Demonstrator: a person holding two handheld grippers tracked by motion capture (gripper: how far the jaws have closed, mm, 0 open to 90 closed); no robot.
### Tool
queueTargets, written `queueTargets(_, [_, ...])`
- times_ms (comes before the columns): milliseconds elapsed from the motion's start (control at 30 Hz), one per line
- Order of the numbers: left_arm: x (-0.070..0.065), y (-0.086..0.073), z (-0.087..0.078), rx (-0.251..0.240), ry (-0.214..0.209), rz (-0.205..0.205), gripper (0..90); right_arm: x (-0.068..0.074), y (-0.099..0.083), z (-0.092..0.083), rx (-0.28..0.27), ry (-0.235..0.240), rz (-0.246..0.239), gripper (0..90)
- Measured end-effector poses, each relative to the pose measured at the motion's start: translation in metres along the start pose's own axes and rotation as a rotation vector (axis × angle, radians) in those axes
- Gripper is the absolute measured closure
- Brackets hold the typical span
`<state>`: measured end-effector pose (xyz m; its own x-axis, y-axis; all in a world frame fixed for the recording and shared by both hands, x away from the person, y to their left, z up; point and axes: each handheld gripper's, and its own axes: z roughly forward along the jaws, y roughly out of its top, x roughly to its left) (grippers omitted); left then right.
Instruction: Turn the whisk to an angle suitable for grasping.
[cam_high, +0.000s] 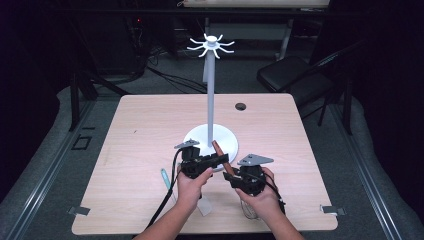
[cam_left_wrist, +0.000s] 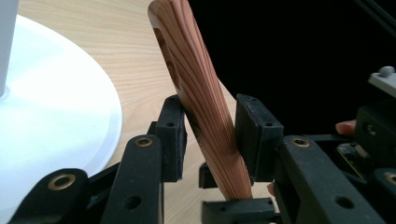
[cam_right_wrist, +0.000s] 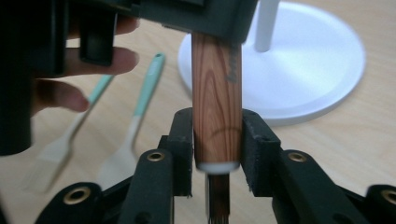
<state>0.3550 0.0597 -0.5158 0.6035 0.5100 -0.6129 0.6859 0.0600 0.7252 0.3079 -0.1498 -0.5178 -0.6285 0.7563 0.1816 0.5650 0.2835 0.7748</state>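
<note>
A wooden handle is slanting up above the near counter, just in front of the white stand base. Both claws are gripping it: the right claw clamping its lower end, the left claw pinching higher up. Two teal-handled utensils are lying beside them.

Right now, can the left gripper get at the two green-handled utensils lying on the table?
Probably not yet: the left gripper is shut on the wooden handle, which the right gripper also clamps. The green-handled utensils lie uncovered beside it.
</note>
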Motion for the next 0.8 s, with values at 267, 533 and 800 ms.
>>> queueTargets(267, [-0.001, 0.002, -0.003, 0.003, -0.023, 0.011, 65.5, -0.018, -0.003, -0.005, 0.029, 0.161, 0.087, 67.8])
queueTargets(533, [-0.003, 0.005, -0.006, 0.003, -0.037, 0.038, 65.9, -0.022, -0.004, -0.004, 0.034, 0.221, 0.125, 70.1])
queueTargets(800, [-0.011, 0.011, -0.012, -0.001, -0.015, 0.093, 65.5, -0.011, -0.001, -0.008, 0.001, 0.131, 0.06, 70.5])
